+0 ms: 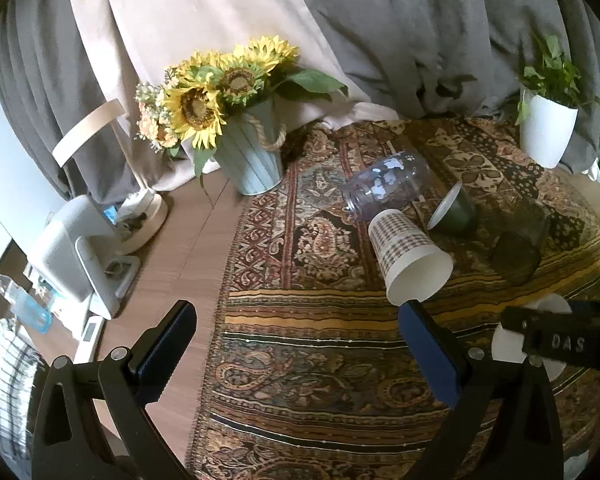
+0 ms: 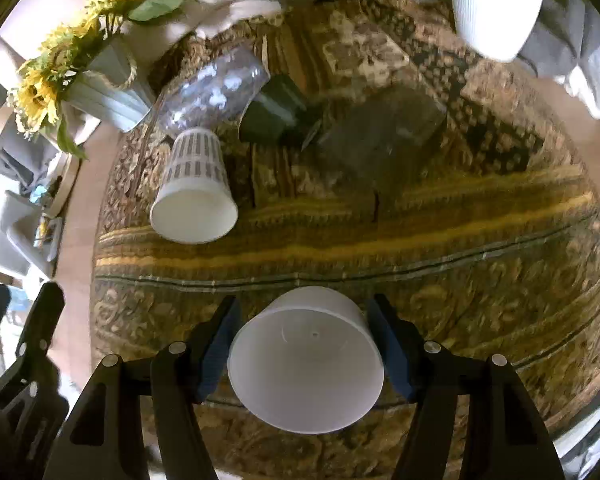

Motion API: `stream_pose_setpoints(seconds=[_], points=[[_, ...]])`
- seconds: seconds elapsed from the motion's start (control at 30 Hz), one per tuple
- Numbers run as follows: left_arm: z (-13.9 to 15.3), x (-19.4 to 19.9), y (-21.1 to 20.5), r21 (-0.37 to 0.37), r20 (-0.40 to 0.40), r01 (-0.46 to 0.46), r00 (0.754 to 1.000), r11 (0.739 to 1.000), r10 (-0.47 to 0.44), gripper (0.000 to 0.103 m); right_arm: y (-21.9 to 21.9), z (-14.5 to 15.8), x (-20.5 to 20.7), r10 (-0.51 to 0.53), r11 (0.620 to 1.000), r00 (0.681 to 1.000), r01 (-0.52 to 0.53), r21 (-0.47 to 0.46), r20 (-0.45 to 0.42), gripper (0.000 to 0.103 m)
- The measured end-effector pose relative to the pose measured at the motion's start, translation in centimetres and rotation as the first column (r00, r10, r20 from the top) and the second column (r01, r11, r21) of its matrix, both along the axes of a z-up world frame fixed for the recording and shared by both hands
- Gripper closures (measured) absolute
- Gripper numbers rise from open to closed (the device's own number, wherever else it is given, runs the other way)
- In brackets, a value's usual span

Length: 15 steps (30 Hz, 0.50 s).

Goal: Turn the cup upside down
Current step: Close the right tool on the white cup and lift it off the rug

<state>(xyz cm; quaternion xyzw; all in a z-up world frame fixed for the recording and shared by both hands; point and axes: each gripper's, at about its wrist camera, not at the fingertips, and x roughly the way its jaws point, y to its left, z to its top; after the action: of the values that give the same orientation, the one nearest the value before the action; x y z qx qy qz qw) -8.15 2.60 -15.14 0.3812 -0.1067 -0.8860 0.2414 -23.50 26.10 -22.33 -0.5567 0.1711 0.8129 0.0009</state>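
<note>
Only legible text: pale letters "DAS" on the black body of the right tool [image 1: 556, 342], seen at the right edge of the left wrist view; nothing else readable.

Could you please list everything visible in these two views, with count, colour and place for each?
White cup: one, plain white, between the right gripper's fingers, near edge of cloth.
Paper cup: one, checked white, on its side mid-cloth.
Clear jar: one, bluish, on its side behind the paper cup.
Green cup: one, dark green, on its side.
Dark glass: one, smoky, on its side, right of the green cup.
Sunflower bucket: one, pale blue, far left.
White planter: one, far right.
Patterned cloth: one, brown-gold, over the table.
Left gripper: black, open, empty.
Right gripper: black, around the white cup.
</note>
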Motion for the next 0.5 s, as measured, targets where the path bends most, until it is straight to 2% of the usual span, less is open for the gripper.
stream_pose_setpoints(seconds=[0.17, 0.33, 0.5], points=[[-0.2, 0.0, 0.4, -0.034, -0.003, -0.016, 1.000, 0.999, 0.016, 0.000, -0.5, 0.0, -1.0, 0.003, 1.000, 0.996, -0.002, 0.014, -0.093, 0.037], [-0.6, 0.1, 0.6, -0.052, 0.012, -0.035, 0.999, 0.998, 0.036, 0.000, -1.1, -1.0, -0.3, 0.009, 1.000, 0.995, -0.006, 0.028, -0.099, 0.037], [-0.7, 0.1, 0.5, -0.040, 0.018, -0.058, 0.998, 0.998, 0.059, 0.000, -1.0, -0.9, 1.3, -0.004, 1.000, 0.996, 0.007, 0.028, -0.089, 0.036]])
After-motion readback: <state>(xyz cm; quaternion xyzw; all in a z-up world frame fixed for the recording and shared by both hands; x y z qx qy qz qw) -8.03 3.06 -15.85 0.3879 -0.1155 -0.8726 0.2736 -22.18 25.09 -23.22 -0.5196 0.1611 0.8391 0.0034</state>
